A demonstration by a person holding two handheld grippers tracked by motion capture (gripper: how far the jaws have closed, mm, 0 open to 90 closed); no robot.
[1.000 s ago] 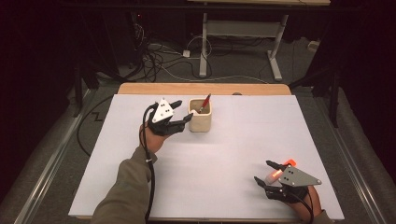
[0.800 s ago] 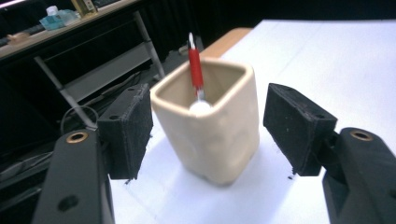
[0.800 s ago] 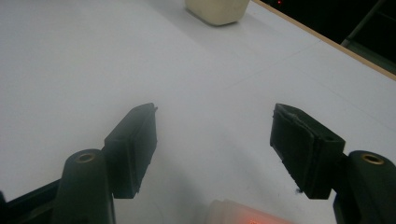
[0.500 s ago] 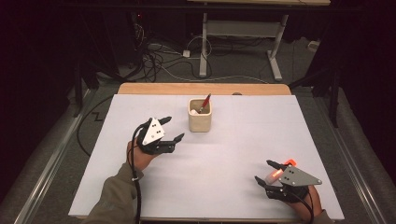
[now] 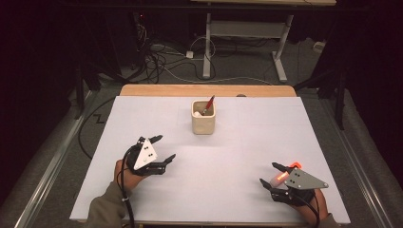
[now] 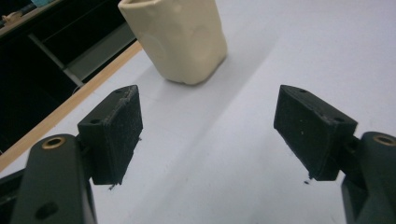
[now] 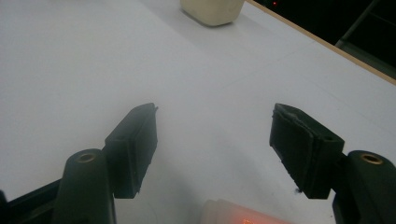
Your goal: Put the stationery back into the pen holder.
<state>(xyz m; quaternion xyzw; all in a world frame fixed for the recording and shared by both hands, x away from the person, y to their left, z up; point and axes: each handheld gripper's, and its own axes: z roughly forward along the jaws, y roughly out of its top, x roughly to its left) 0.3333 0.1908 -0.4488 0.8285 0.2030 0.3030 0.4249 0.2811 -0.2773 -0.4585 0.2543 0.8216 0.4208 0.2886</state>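
Standing near the middle of the table's point(image 5: 142, 118) far edge, the cup point(image 5: 203, 122) holds a red-tipped pen point(image 5: 208, 104) that leans toward the far right, and something small and white point(image 5: 196, 114) beside it that is too small to name. In the left gripper view the cup point(image 6: 180, 39) is a cream, slightly dented pot, upright on the white top, well ahead of the jaws.

The left gripper point(image 5: 160, 151) lies toward the near left corner, well apart from the cup. Its jaws have just been opening and stand wide apart with only bare table between them.

The right gripper point(image 5: 272, 175) sits by the near right corner, its jaws apart as well, pressing on nothing. An orange-lit, pale object point(image 7: 243, 215) shows at the bottom edge of the right gripper view, back behind the pads; what it is cannot be told.
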